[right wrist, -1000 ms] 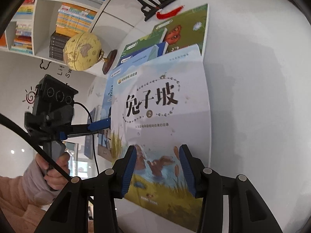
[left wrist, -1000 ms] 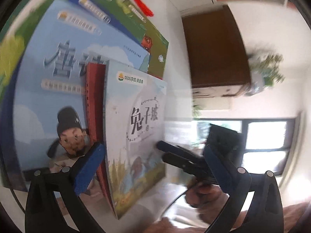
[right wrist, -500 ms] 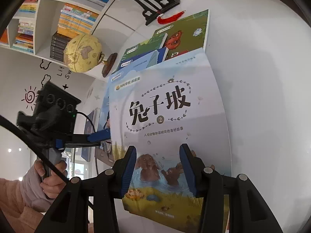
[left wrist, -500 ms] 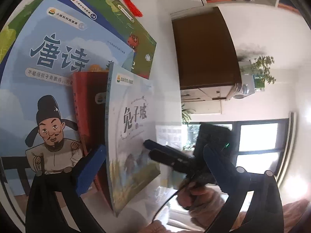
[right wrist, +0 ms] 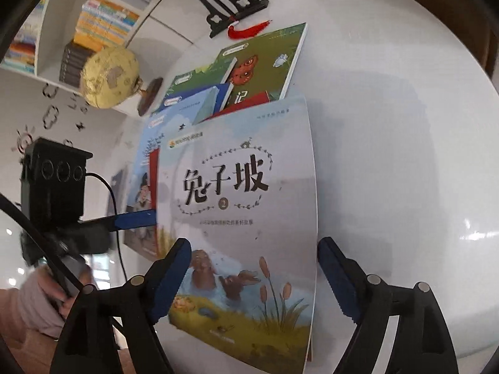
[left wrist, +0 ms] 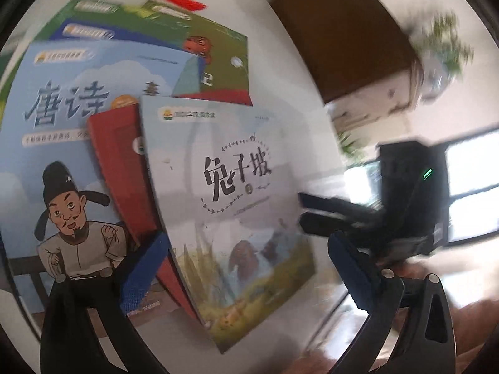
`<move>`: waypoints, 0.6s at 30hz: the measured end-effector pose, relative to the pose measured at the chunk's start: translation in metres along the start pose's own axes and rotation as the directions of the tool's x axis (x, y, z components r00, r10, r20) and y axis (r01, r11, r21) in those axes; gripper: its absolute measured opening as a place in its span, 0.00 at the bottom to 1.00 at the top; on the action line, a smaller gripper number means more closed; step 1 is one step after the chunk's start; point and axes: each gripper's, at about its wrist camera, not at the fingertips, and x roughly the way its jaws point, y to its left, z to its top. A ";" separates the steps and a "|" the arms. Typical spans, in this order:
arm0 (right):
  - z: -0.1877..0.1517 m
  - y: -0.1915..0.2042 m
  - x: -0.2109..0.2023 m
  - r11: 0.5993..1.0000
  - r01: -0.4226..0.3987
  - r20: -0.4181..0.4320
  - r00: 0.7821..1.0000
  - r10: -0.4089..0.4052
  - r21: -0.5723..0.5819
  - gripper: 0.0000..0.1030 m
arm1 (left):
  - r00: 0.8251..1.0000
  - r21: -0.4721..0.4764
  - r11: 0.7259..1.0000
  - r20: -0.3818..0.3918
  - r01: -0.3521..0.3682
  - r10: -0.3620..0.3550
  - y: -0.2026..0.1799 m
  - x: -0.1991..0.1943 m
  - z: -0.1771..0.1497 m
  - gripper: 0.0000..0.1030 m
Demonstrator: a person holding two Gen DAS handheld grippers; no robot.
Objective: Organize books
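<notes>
A pale book with rabbits on its cover (right wrist: 237,193) lies on top of a loose stack on the white table (right wrist: 389,155). Under it are a red book (left wrist: 121,162), a light-blue book with a cartoon man (left wrist: 62,124) and a green book (left wrist: 218,53). My right gripper (right wrist: 254,244) hangs over the rabbit book's near end. Its jaws are opening, and the pads stand clear of the cover on both sides. My left gripper (left wrist: 246,240) is open at the book's left edge, one blue finger (right wrist: 134,219) beside that edge.
A yellow globe (right wrist: 109,76) and a black stand with a red tassel (right wrist: 230,9) sit behind the stack. A white bookshelf (right wrist: 93,21) is at the far left. A brown cabinet (left wrist: 340,31) and a plant (left wrist: 443,43) are beyond the table. A hand (right wrist: 46,290) holds the left gripper.
My right gripper's jaws have spread wide and let go of the rabbit book, which has settled flatter on the stack. My left gripper has shifted and rolled beside the book's left edge.
</notes>
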 end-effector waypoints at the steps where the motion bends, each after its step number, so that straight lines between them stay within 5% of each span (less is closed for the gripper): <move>1: -0.002 -0.002 -0.002 1.000 -0.021 0.003 1.000 0.021 0.012 0.81 | 0.998 0.049 0.997 -0.008 -0.057 0.057 -0.009 0.005 0.001 0.98; 4: -0.014 0.001 -0.014 0.997 -0.075 0.029 0.997 0.075 -0.017 0.79 | 0.975 0.187 0.958 -0.007 -0.215 0.221 -0.030 0.016 -0.008 0.98; 6: -0.019 0.003 -0.023 0.990 -0.134 0.055 0.989 0.136 -0.031 0.77 | 0.971 0.200 0.951 0.011 -0.237 0.240 -0.030 0.017 -0.011 0.98; 10: -0.033 -0.004 -0.037 0.960 -0.278 0.096 0.956 0.278 -0.010 0.69 | 0.990 0.115 0.983 0.028 -0.143 0.141 -0.015 0.006 -0.010 0.99; 15: -0.035 -0.013 -0.020 0.959 -0.280 0.077 0.958 0.275 0.050 0.69 | 1.000 0.098 0.995 0.022 -0.009 0.007 -0.006 0.000 -0.016 0.99; 18: -0.035 -0.015 -0.006 0.877 -0.461 0.068 0.887 0.456 0.136 0.63 | 0.993 0.075 0.993 -0.072 0.093 -0.088 -0.009 0.017 -0.028 0.98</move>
